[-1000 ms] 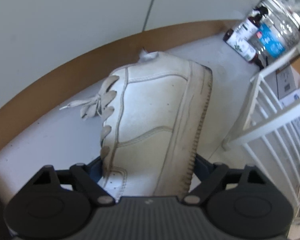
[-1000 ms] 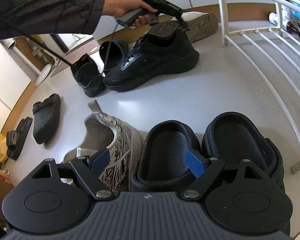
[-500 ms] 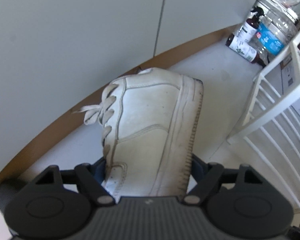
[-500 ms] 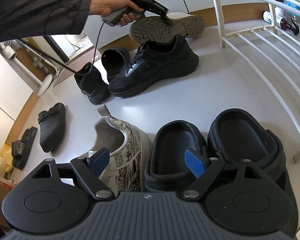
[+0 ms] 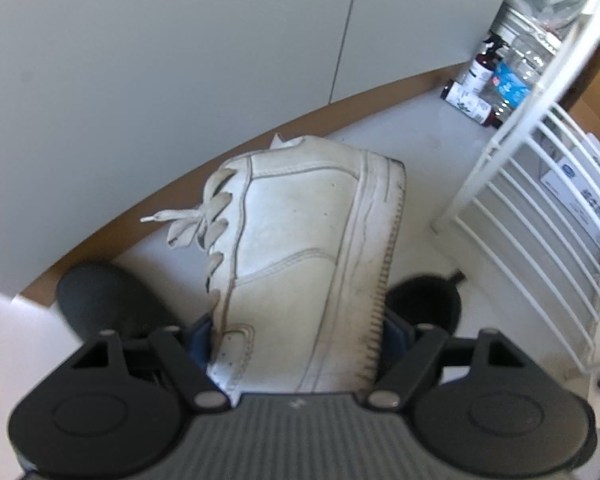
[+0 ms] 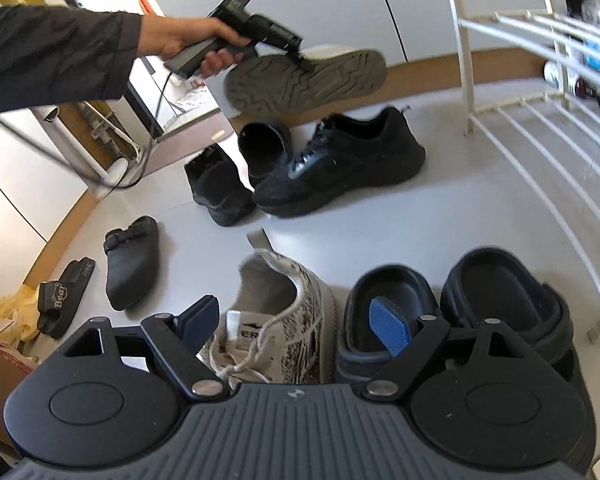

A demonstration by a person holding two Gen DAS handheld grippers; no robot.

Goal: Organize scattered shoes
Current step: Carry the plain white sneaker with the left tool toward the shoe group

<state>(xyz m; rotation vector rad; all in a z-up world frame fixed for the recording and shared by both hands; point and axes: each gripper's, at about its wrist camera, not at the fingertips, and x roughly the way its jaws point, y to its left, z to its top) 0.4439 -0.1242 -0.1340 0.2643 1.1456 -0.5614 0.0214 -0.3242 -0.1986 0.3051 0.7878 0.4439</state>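
My left gripper (image 5: 300,334) is shut on a worn white lace-up sneaker (image 5: 300,248), with pads against its upper and its sole near the toe. The right wrist view shows a person's hand (image 6: 188,40) holding that gripper (image 6: 296,54), with the white sneaker (image 6: 304,80) in the air, tread facing me. My right gripper (image 6: 296,320) is open and holds nothing. It hovers over a grey patterned sneaker (image 6: 296,300) and a pair of black clogs (image 6: 388,292).
A black sneaker (image 6: 340,168), two other black shoes (image 6: 216,184), a black slipper (image 6: 132,260) and a "Bear" slide (image 6: 64,296) lie on the grey floor. A white wire rack (image 6: 540,152) stands on the right, with bottles (image 5: 476,88) behind it by the wall.
The left gripper has lifted the white sneaker well off the floor, and dark shoes now show beneath it. The right gripper rose a little and stayed open.
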